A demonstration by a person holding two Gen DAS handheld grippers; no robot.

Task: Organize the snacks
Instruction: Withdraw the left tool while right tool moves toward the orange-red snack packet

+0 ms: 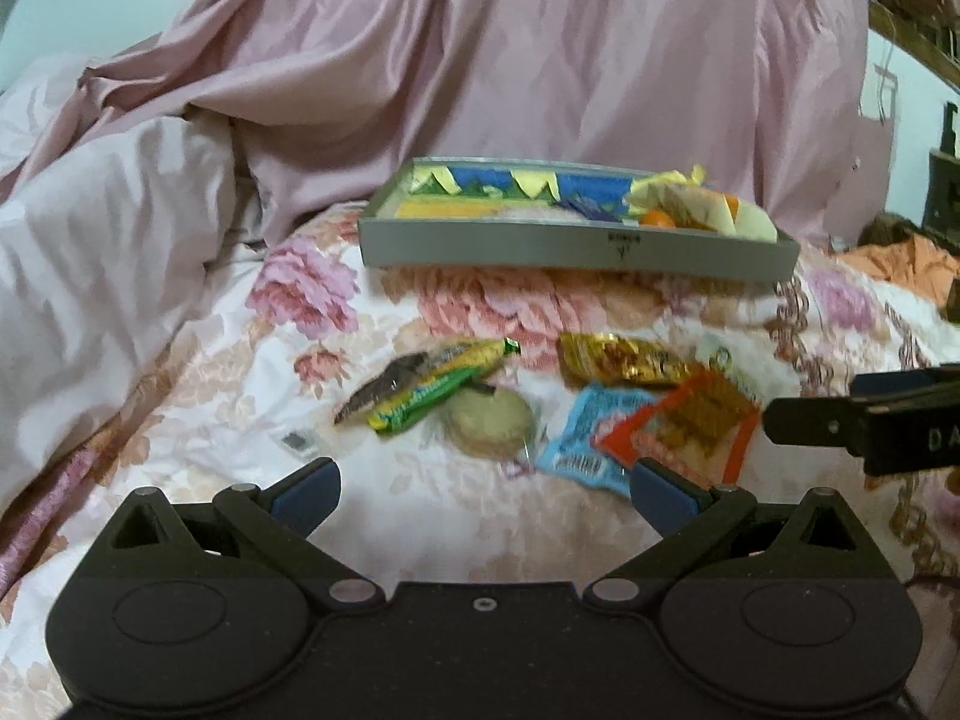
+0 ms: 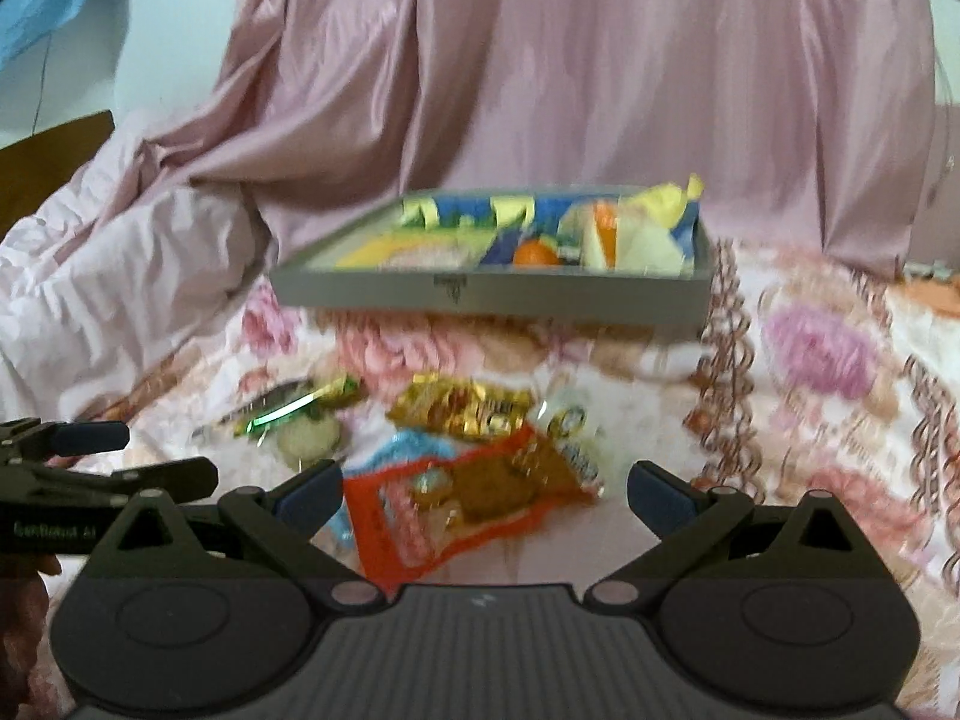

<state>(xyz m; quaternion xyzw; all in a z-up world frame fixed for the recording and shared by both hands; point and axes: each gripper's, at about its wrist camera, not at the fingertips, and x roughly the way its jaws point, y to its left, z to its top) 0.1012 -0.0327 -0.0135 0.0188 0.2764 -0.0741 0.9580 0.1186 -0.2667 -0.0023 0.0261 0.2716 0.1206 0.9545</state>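
Nearest the cameras, the left gripper (image 1: 483, 483) and the right gripper (image 2: 485, 489) both hang with jaws spread wide and nothing between them, above a floral bedspread (image 1: 198, 420). Just past them lies a loose cluster of snacks: a red packet (image 2: 456, 504) overlapping a light blue packet (image 1: 585, 432), a round pale cookie (image 1: 489, 423), a green bar (image 1: 438, 384) and a gold packet (image 1: 621, 357). Farther back a grey tray (image 1: 576, 246) rests on the bedspread holding about 2 more wrapped items at its right end, with pink draped fabric (image 1: 540, 60) behind.
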